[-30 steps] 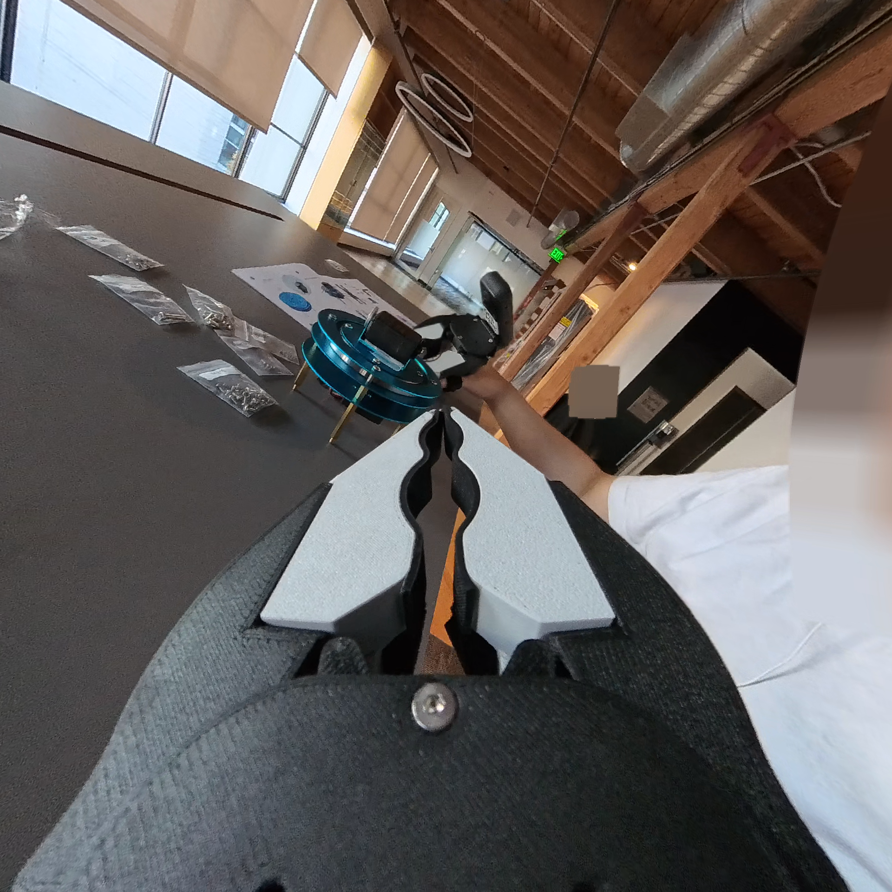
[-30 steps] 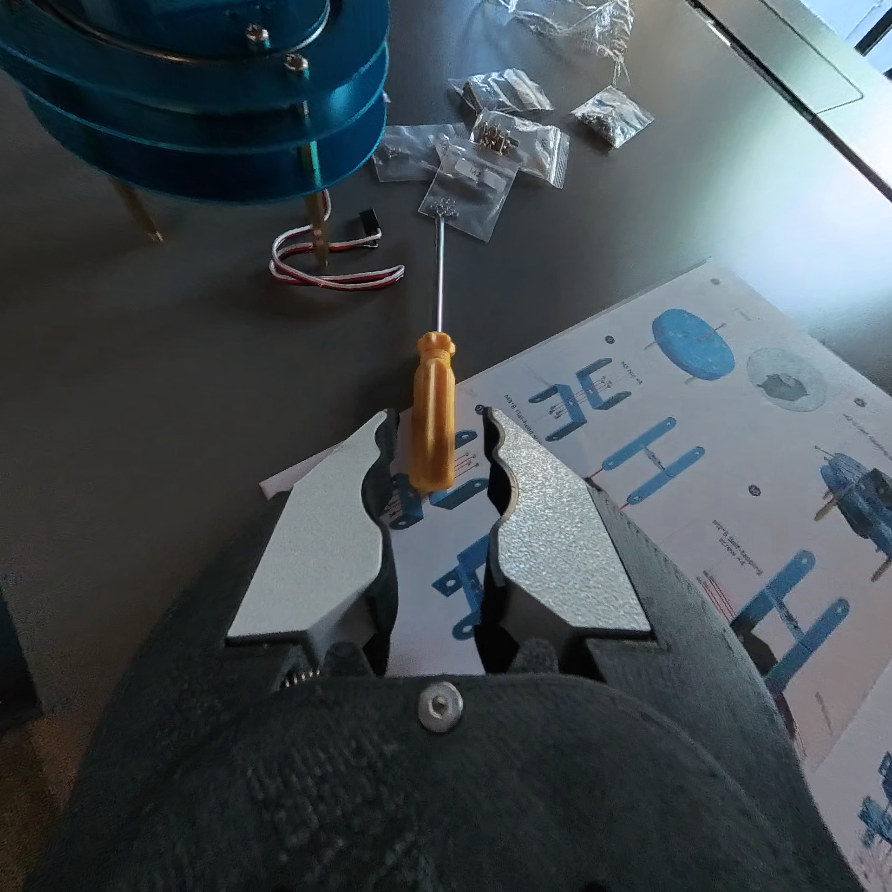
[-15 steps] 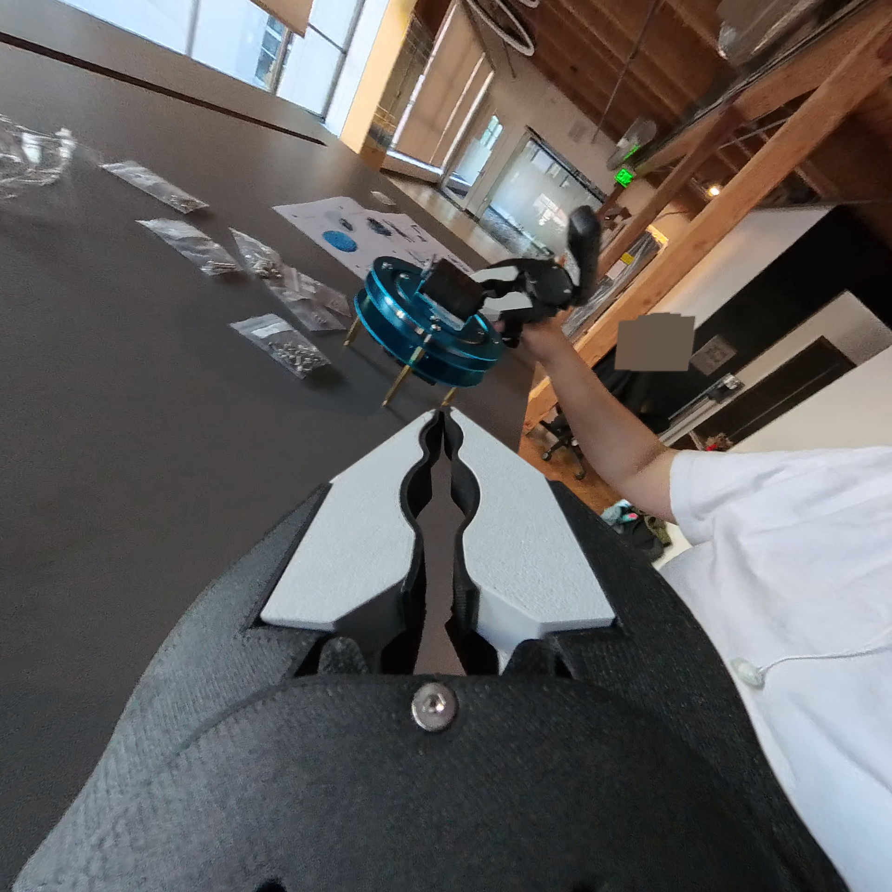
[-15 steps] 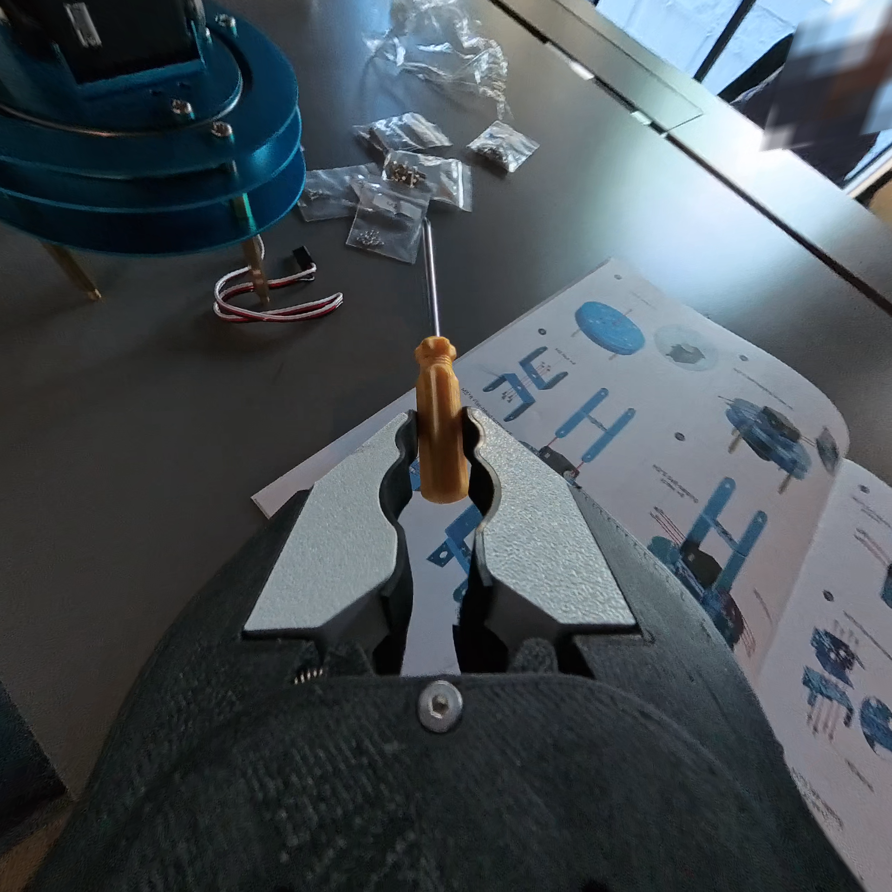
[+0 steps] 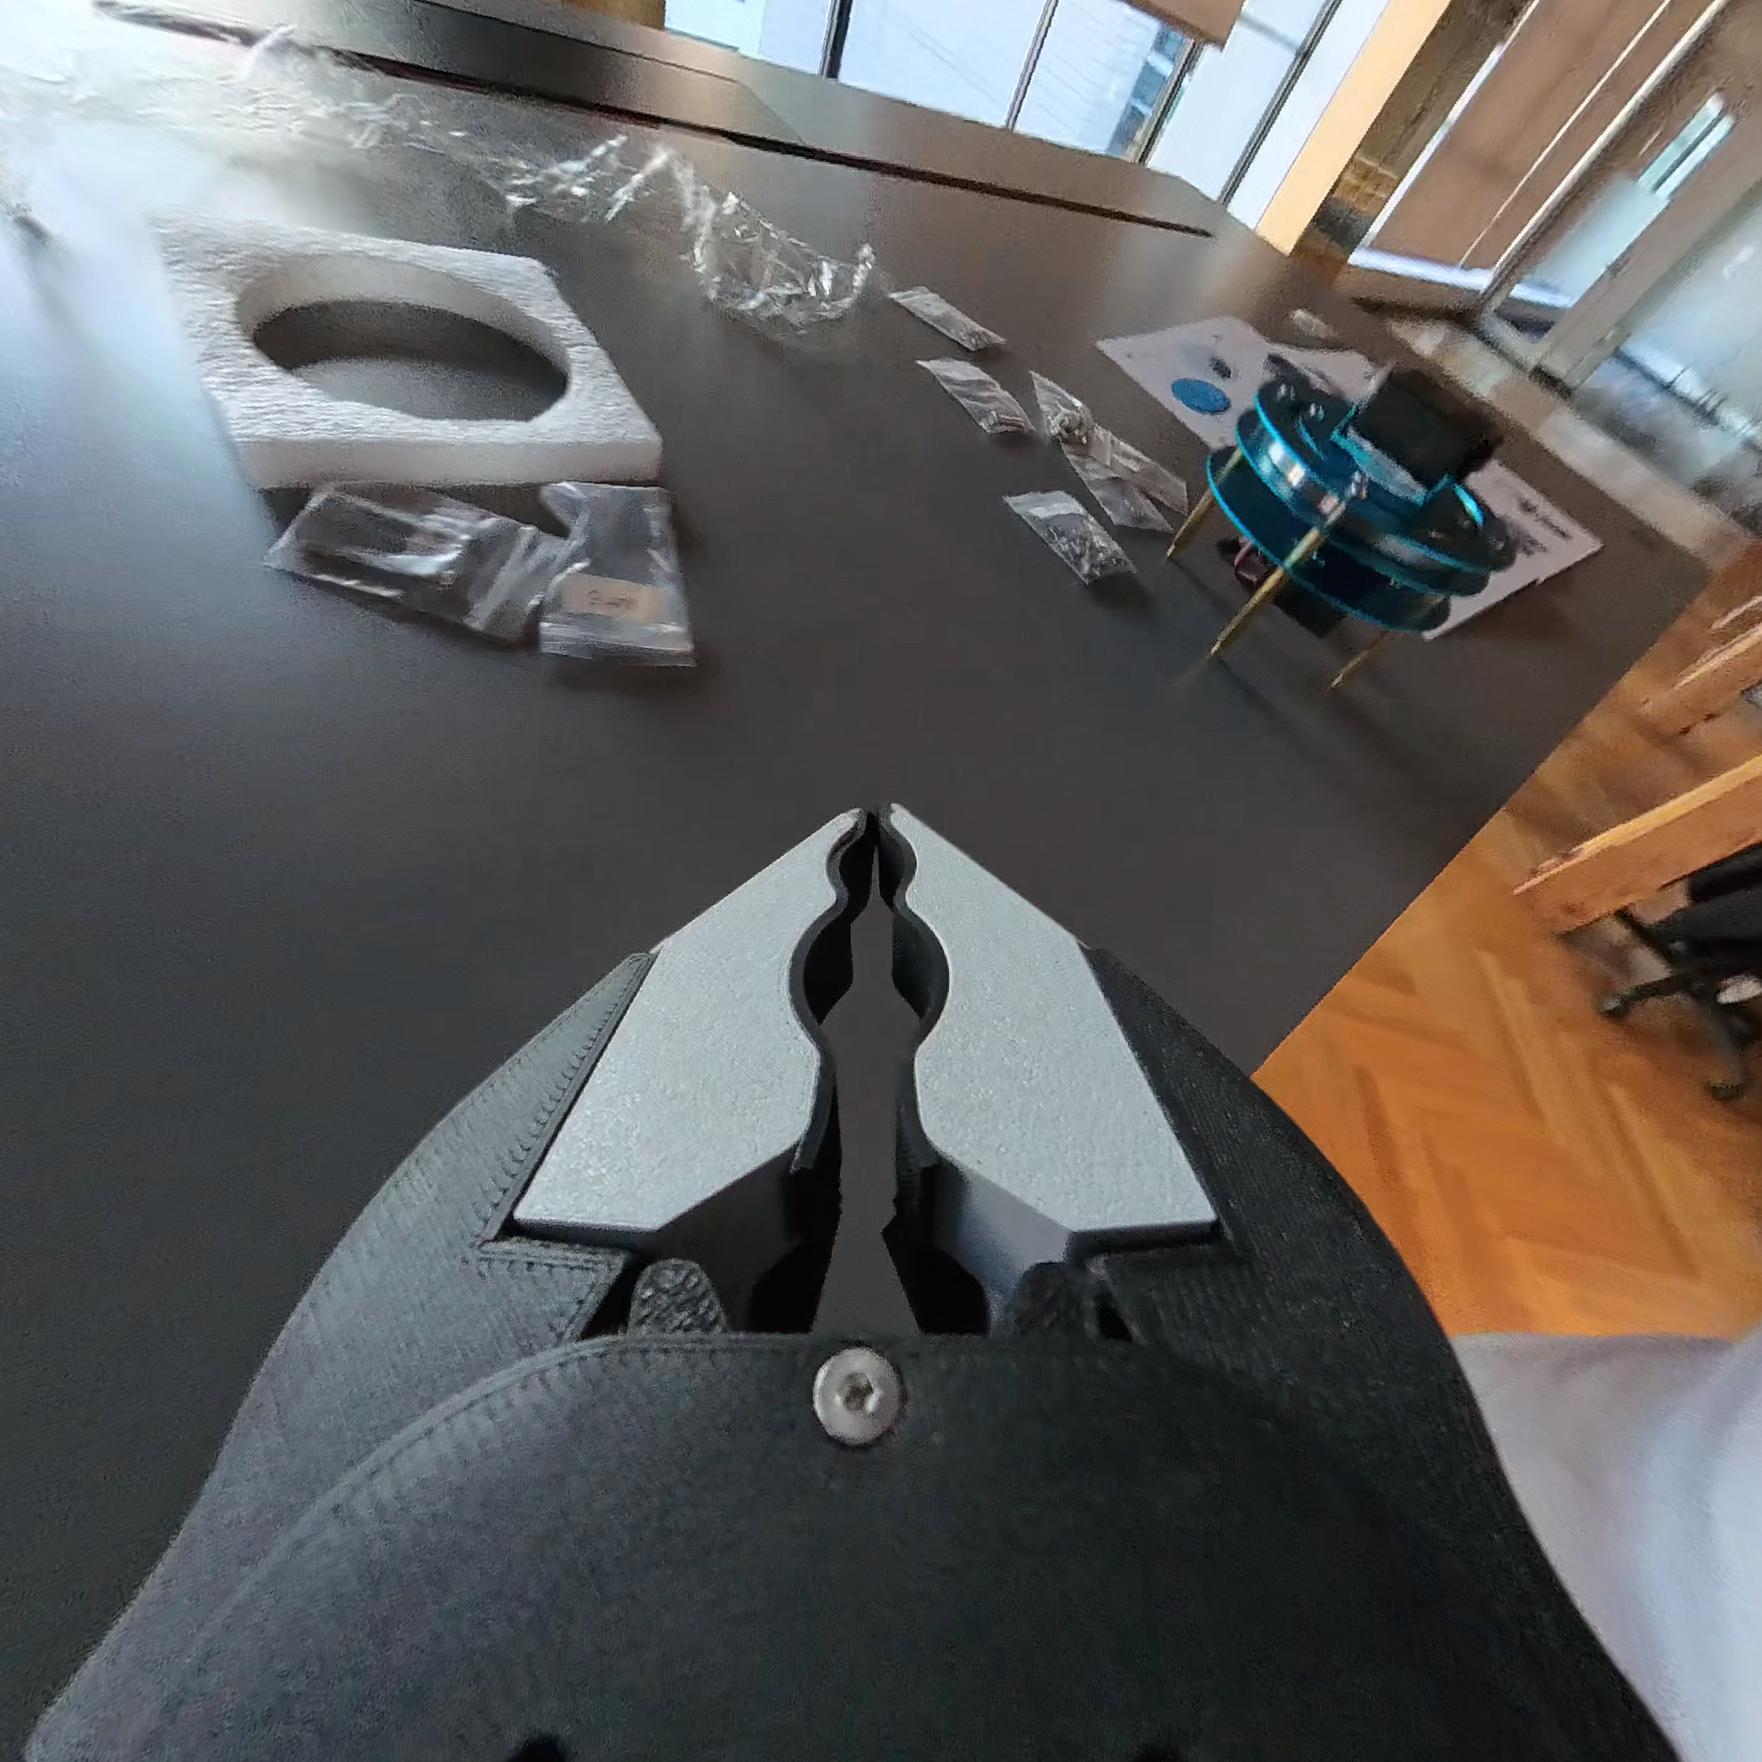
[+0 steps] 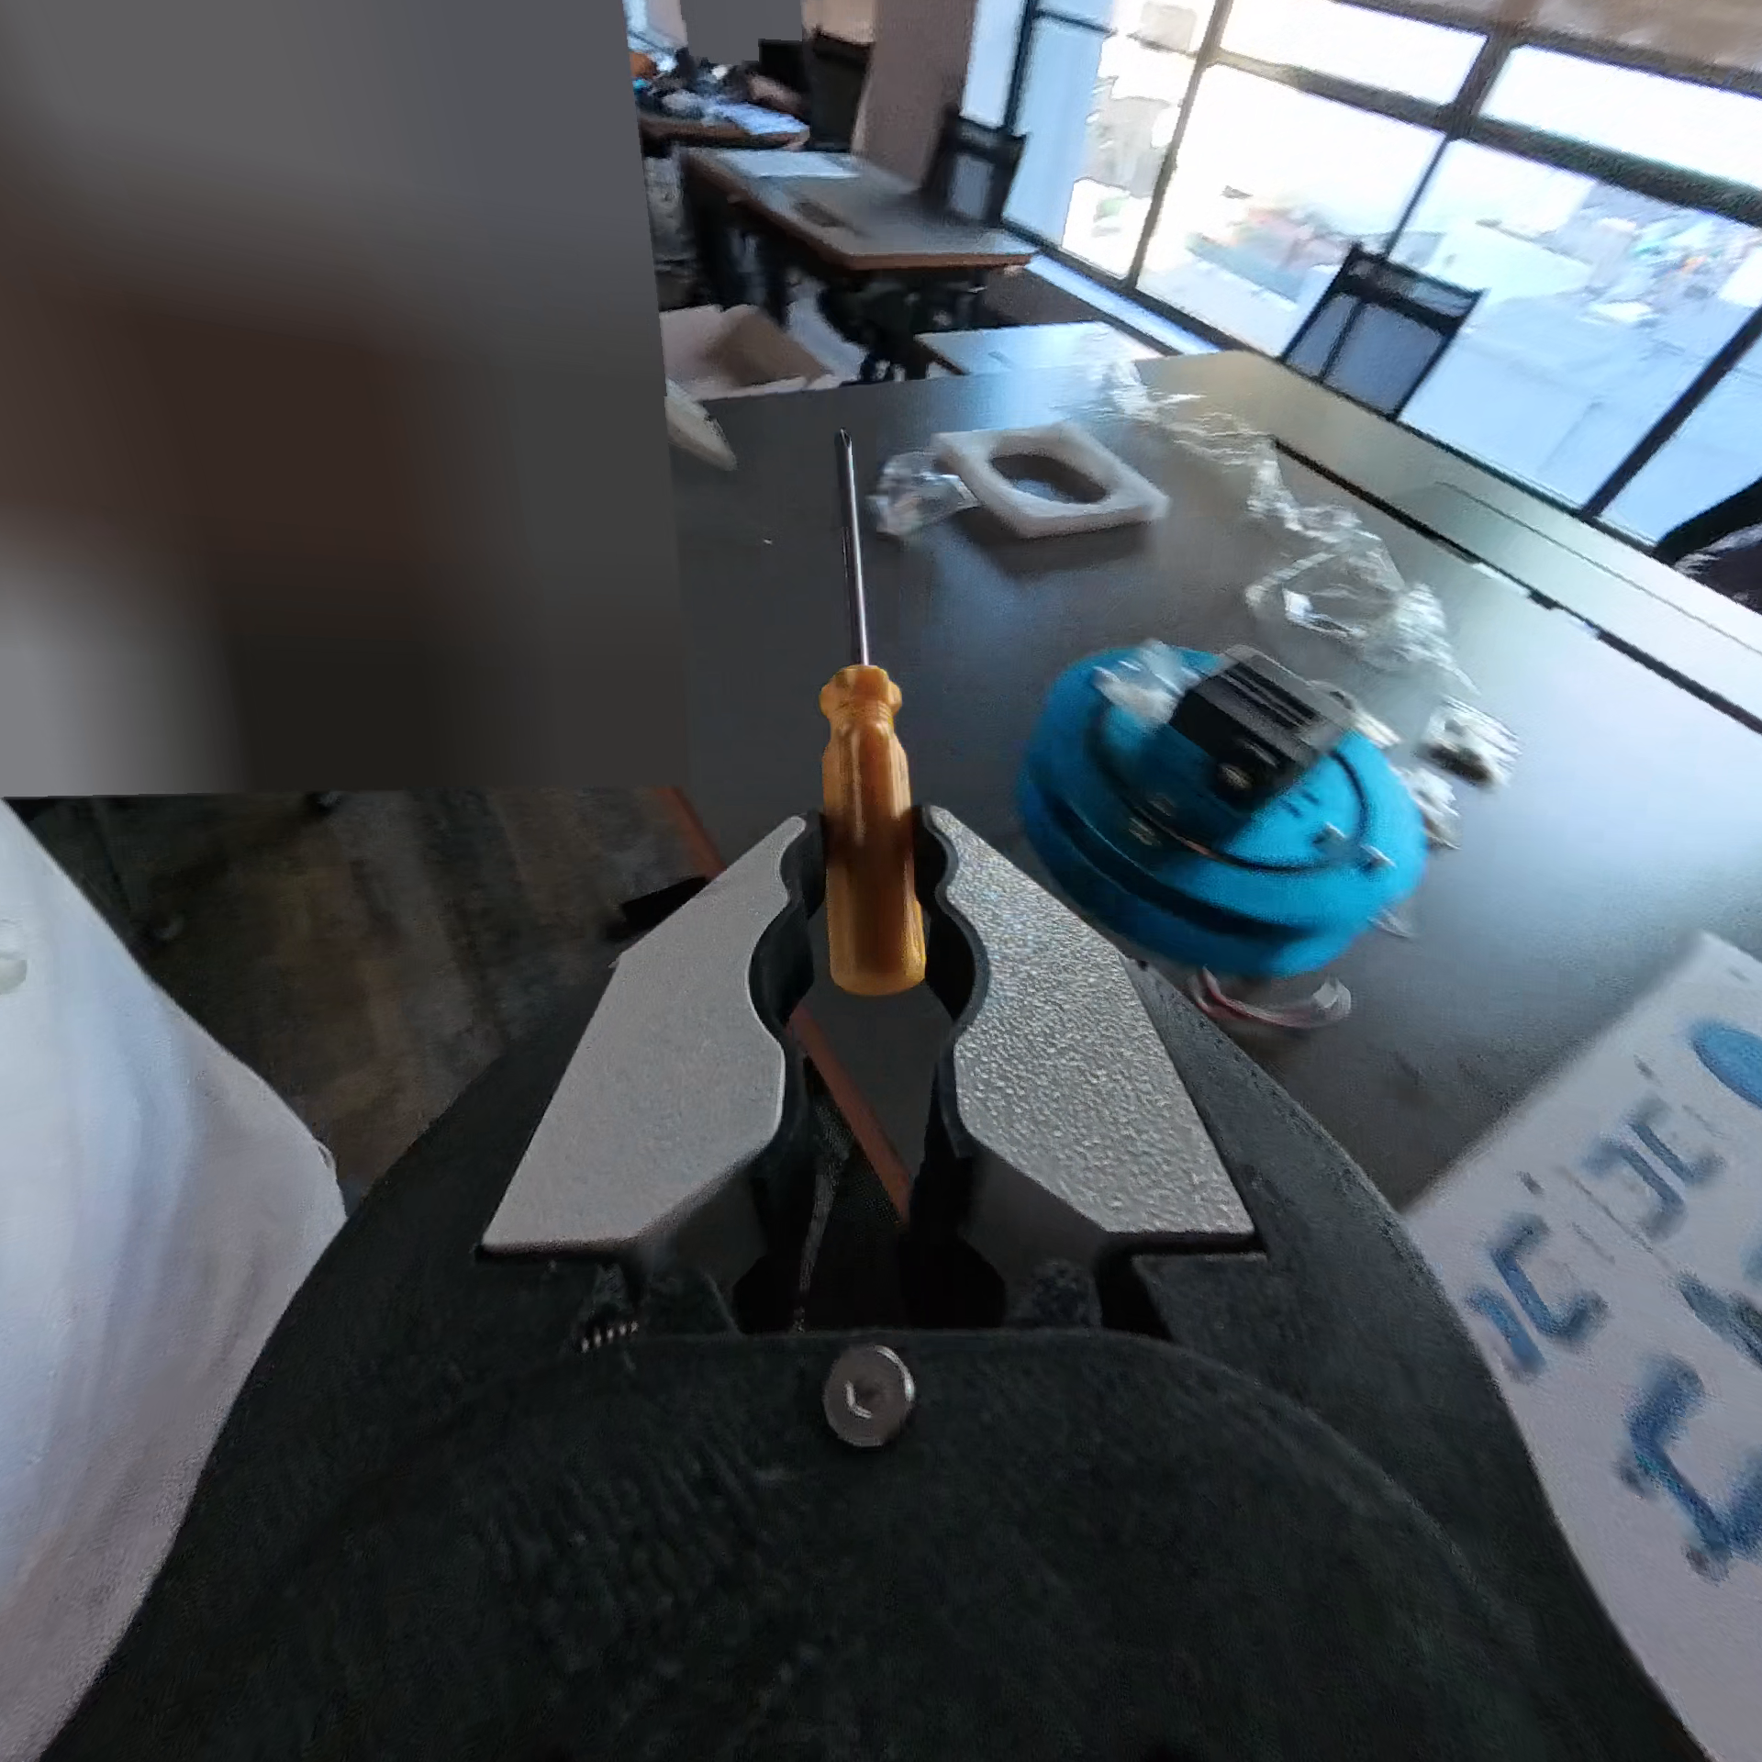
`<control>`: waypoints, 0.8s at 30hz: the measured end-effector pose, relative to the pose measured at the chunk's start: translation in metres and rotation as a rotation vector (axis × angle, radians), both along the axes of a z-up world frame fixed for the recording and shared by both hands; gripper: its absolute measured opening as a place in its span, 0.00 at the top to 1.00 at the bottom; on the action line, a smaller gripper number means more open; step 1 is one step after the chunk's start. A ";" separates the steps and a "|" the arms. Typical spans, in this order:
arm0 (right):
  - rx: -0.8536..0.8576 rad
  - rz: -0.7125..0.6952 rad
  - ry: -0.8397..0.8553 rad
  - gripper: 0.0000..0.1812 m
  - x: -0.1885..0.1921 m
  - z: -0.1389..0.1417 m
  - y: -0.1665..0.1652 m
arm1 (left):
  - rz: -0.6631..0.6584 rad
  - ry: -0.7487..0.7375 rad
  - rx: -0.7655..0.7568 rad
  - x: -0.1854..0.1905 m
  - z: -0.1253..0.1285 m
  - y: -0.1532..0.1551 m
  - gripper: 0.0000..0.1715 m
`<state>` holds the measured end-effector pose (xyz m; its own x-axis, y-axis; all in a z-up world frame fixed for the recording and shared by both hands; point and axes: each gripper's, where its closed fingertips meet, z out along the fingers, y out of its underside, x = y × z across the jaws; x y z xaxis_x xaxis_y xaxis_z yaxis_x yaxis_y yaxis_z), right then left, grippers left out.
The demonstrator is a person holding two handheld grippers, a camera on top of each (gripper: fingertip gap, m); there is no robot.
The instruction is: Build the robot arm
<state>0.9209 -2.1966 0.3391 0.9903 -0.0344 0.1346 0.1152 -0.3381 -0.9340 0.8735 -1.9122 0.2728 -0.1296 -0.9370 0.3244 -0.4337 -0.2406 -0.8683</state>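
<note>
- Dark surface (image 5: 477, 858) carries everything; the printed sheet (image 6: 1621, 1287) lies at its right edge.
- Left tool (image 5: 875, 828): tips together, nothing between them, held low over bare surface, pointing along it.
- Right tool (image 6: 870, 839): clamped on the orange screwdriver (image 6: 870, 858) by its handle, raised off the surface, shaft pointing forward and up.
- Blue disc assembly (image 6: 1220, 839) stands just right of the right tool, on brass legs.
- White foam frame (image 5: 400, 362) and small part bags (image 5: 534, 572) lie ahead of the left tool, well apart from it.
</note>
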 end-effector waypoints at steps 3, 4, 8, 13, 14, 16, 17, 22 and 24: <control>-0.077 0.036 -0.061 0.91 -0.020 -0.012 0.051 | 0.014 0.004 -0.090 -0.008 0.001 0.026 0.97; -0.107 0.048 -0.067 0.91 -0.025 -0.019 0.068 | 0.003 0.016 -0.114 -0.011 -0.001 0.033 0.96; -0.210 0.119 -0.007 0.91 -0.047 -0.051 0.128 | -0.096 0.058 -0.126 -0.026 -0.006 0.038 0.94; -0.315 0.093 0.070 0.91 -0.056 -0.074 0.170 | -0.193 0.121 0.006 -0.033 -0.021 0.036 0.95; -0.330 0.077 0.086 0.91 -0.058 -0.077 0.176 | -0.209 0.141 0.022 -0.032 -0.023 0.037 0.96; -0.376 0.011 0.066 0.90 -0.053 -0.085 0.184 | -0.276 0.165 0.024 -0.029 -0.023 0.035 0.97; -0.388 -0.013 0.058 0.91 -0.052 -0.087 0.186 | -0.300 0.170 0.025 -0.027 -0.021 0.036 0.97; -0.394 -0.073 0.047 0.91 -0.057 -0.090 0.187 | -0.337 0.183 0.076 -0.017 -0.026 0.043 0.97; -0.400 -0.094 0.032 0.91 -0.055 -0.089 0.181 | -0.338 0.192 0.036 -0.016 -0.029 0.040 0.96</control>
<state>0.8661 -2.0153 0.2502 0.9892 -0.0762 0.1252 0.0397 -0.6829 -0.7294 0.8577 -1.8718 0.2436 -0.3731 -0.8632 0.3401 -0.6386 -0.0270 -0.7691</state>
